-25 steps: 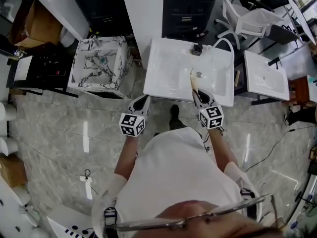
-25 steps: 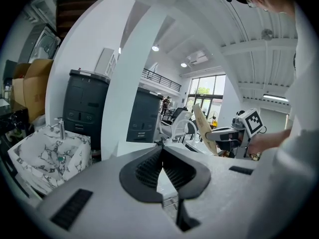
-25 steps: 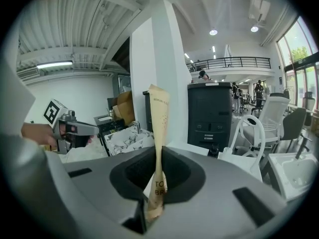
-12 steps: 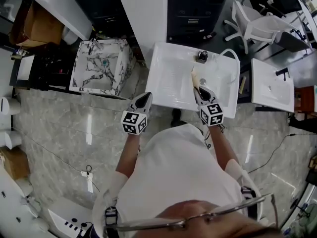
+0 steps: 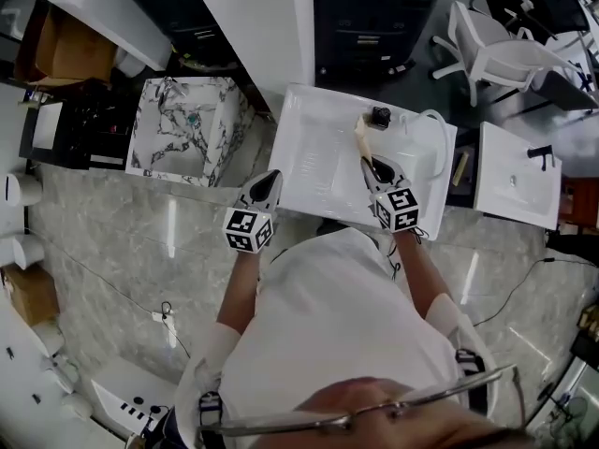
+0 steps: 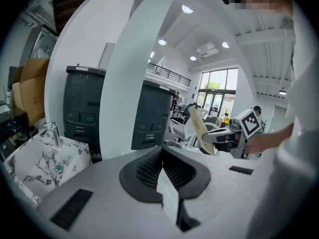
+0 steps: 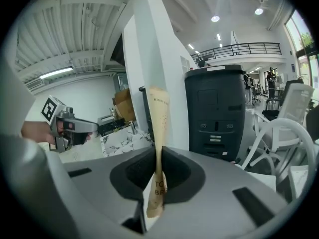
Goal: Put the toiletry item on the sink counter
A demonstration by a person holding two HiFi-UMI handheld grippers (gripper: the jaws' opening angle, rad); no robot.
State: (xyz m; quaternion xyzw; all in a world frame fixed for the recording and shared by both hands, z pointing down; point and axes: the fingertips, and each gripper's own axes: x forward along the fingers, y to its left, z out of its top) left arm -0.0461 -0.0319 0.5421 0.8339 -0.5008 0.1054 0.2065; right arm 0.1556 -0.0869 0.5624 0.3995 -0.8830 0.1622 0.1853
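Note:
A long tan paper packet [image 5: 361, 137], the toiletry item, sticks out of my right gripper [image 5: 373, 166], which is shut on its lower end. In the right gripper view the packet [image 7: 160, 117] stands upright between the pads of the right gripper [image 7: 158, 169]. It hangs over the white sink [image 5: 323, 162], its tip close to the black faucet [image 5: 379, 116]. My left gripper [image 5: 267, 184] is shut with nothing in it, at the sink's front left edge. In the left gripper view that left gripper [image 6: 162, 159] looks toward the packet [image 6: 201, 131].
A marble-patterned sink [image 5: 182, 124] stands to the left, another white basin [image 5: 512, 178] to the right. A white pillar [image 5: 267, 17] and a dark cabinet [image 5: 360, 12] rise behind the sink. A white hose [image 5: 436, 134] loops beside the faucet. Chairs [image 5: 505, 59] stand at the back right.
My right gripper has carried the packet farther over the sink, toward the faucet. The left gripper stays near the sink's front left edge. The head view has shifted a little.

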